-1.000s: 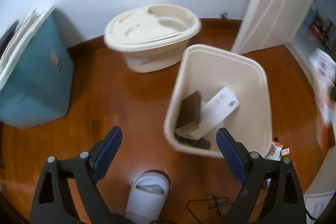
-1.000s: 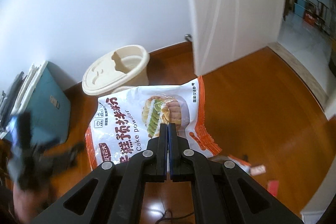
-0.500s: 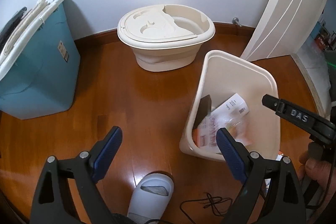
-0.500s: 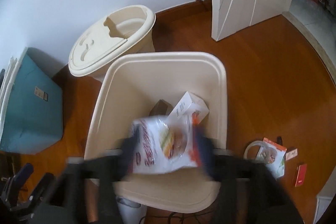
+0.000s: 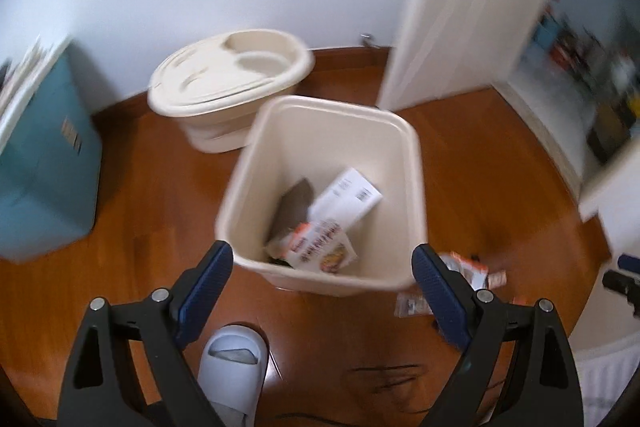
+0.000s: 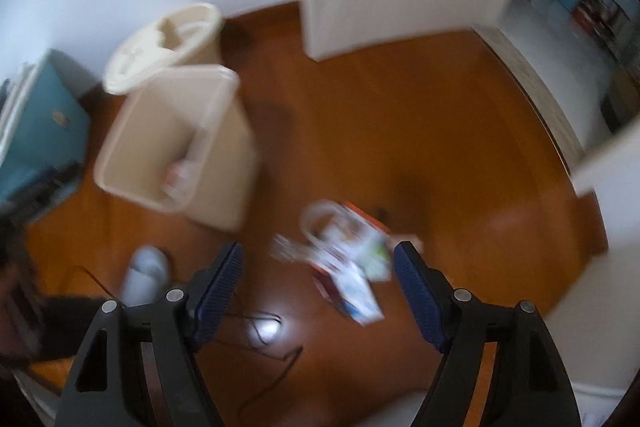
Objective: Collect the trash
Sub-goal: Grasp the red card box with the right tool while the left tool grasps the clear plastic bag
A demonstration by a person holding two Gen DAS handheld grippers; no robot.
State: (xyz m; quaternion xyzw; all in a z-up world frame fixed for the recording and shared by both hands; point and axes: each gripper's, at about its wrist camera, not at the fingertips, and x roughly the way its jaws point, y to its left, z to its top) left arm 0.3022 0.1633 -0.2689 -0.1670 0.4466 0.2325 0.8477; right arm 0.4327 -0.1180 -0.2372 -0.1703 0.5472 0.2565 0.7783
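A cream waste bin (image 5: pixel 404 131) stands on the wooden floor. Inside lie the cake powder bag (image 5: pixel 320 253), a white box (image 5: pixel 346 197) and a dark box (image 5: pixel 296 201). My left gripper (image 5: pixel 320 275) is open and empty, just in front of the bin's near rim. My right gripper (image 6: pixel 318 277) is open and empty above a blurred pile of loose wrappers and packets (image 6: pixel 348 255) on the floor, right of the bin (image 6: pixel 216 179). Some of that litter (image 5: pixel 468 271) shows in the left wrist view beside the bin.
A cream lidded tub (image 5: pixel 232 83) stands behind the bin by the wall. A teal box (image 5: pixel 44 163) is at the left. A white door (image 5: pixel 460 11) stands at the right. A grey slipper (image 5: pixel 234 359) and a black cable (image 5: pixel 384 379) lie near me.
My right gripper opened and dropped the cake powder bag into the bin, then swung right over the litter on the floor. My left gripper stayed open and shifted toward the bin.
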